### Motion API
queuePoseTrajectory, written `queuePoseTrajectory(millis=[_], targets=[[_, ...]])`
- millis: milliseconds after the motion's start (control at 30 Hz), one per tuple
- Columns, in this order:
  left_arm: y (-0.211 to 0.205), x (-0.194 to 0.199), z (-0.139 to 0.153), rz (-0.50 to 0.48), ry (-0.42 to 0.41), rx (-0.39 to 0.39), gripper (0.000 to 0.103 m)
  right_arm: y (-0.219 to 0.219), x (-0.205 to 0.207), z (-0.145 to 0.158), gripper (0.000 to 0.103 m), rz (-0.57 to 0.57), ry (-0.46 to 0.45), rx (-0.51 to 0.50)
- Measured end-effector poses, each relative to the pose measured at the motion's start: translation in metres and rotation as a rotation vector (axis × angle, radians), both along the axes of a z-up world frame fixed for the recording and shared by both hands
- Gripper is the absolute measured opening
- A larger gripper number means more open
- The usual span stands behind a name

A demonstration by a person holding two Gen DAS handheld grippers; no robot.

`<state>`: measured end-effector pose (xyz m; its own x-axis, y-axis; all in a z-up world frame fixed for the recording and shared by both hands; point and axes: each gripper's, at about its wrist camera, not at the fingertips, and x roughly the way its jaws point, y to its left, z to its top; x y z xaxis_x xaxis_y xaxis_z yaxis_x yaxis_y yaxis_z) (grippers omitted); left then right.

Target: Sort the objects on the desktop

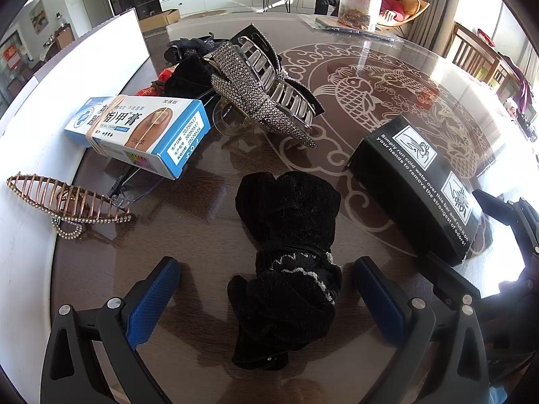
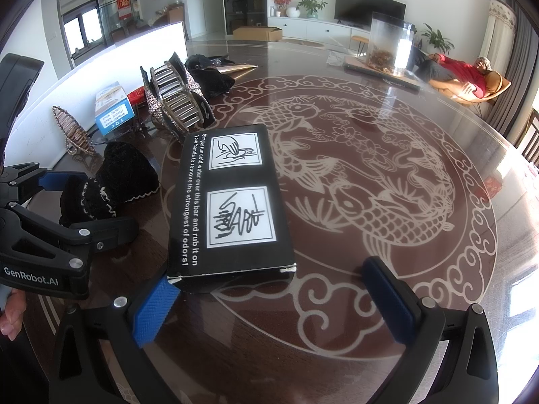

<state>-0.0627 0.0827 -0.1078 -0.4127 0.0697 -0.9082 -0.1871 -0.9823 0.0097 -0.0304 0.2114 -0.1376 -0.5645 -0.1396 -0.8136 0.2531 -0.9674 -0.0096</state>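
Observation:
A black velvet scrunchie lies on the dark table between the open blue-padded fingers of my left gripper, untouched by either pad. A black box with white print lies just ahead of my open right gripper, whose left pad is at the box's near corner. The box also shows at the right of the left wrist view. Further back lie a rhinestone claw clip, a blue-and-white cream box and a copper hair clip. The left gripper appears in the right wrist view, around the scrunchie.
A white board stands along the table's left edge. More black fabric and a red item sit behind the claw clip. A clear canister stands at the table's far side. A person in red reclines on a chair beyond.

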Motion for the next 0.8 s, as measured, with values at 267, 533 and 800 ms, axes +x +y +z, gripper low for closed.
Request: queuePoseTrajectory(millis=[267, 533, 800], targets=[[-0.009, 0.009, 0.004, -0.004, 0.011, 0.002, 0.103, 0.000, 0.000, 0.000, 0.103, 0.000, 0.000, 0.000], [-0.010, 0.011, 0.004, -0.002, 0.012, 0.002, 0.103, 0.000, 0.000, 0.000, 0.103, 0.000, 0.000, 0.000], [-0.011, 0.014, 0.003, 0.000, 0.014, 0.001, 0.103, 0.000, 0.000, 0.000, 0.103, 0.000, 0.000, 0.000]])
